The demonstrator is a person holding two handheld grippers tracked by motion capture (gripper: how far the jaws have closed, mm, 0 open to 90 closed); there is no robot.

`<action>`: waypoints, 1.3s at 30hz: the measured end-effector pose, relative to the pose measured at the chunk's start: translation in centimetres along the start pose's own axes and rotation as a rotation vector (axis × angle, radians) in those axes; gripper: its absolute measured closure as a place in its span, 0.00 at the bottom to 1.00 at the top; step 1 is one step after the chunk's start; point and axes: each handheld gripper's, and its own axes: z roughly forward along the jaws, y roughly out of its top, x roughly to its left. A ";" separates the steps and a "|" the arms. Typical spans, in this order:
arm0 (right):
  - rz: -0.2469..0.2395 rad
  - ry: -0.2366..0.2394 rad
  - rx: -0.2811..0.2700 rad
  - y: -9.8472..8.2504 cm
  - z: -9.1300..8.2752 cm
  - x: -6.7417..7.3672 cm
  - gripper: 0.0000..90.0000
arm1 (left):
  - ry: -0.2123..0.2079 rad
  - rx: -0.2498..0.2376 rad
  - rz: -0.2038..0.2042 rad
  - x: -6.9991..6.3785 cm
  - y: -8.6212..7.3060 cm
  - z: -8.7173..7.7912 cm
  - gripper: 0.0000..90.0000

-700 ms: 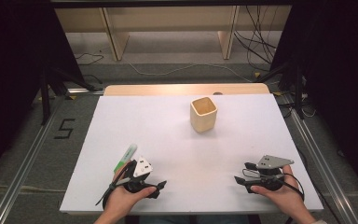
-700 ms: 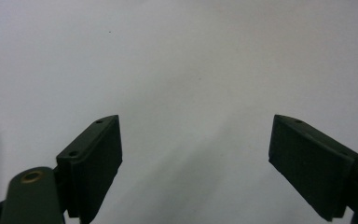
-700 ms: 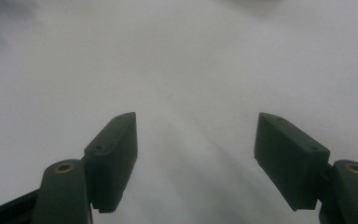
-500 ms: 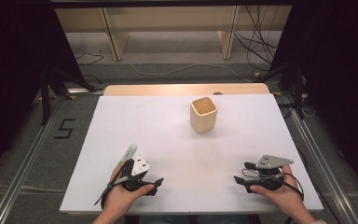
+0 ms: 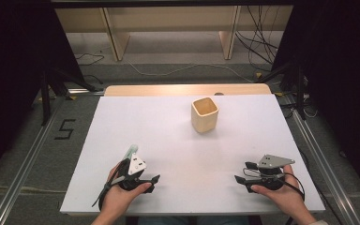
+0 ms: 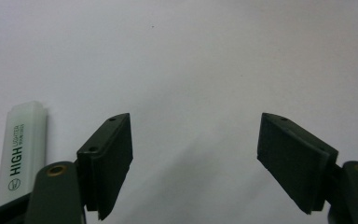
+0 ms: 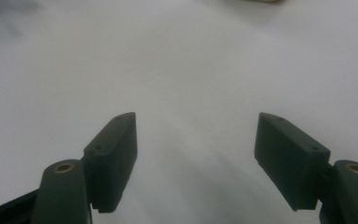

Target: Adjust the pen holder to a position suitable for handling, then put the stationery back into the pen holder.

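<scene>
my left gripper [image 5: 145, 180] gaping with nothing in it, highlighter [image 6: 21, 149] half tucked behind its jaw, right gripper [image 5: 243, 173] wide too, white table [image 5: 168, 131], wooden cup [image 5: 205, 115], dark room

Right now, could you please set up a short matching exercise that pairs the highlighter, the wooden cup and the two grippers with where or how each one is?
Things:
1. highlighter
2. wooden cup
3. left gripper
4. right gripper

Places or states:
A. upright on the far middle of the table
B. open over bare table, near right
C. lying flat just outside a jaw
D. open, near left, beside the pen

Pairs: 1-C, 2-A, 3-D, 4-B
</scene>
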 end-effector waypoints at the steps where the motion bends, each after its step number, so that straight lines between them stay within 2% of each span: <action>1: 0.000 0.000 0.001 0.0 0.0 0.0 0.34 | 0.004 0.001 -0.002 0.1 0.0 0.0 0.29; 21: -0.002 -0.001 -0.013 0.2 -0.1 0.0 0.34 | 0.021 0.006 -0.014 0.2 -0.1 0.0 0.29; 25: -0.003 0.001 -0.012 0.2 -0.1 -0.1 0.34 | 0.039 -0.004 -0.018 0.4 -0.1 -0.1 0.29; 28: -0.001 0.001 -0.016 0.2 -0.2 -0.1 0.34 | 0.044 0.000 -0.036 0.5 -0.1 -0.1 0.32; 33: -0.005 -0.001 -0.017 0.3 -0.2 -0.1 0.34 | 0.056 -0.008 -0.041 0.6 0.0 -0.2 0.37; 39: -0.002 -0.003 -0.018 0.3 -0.2 -0.1 0.34 | 0.061 0.002 -0.040 1.2 0.3 -0.2 0.52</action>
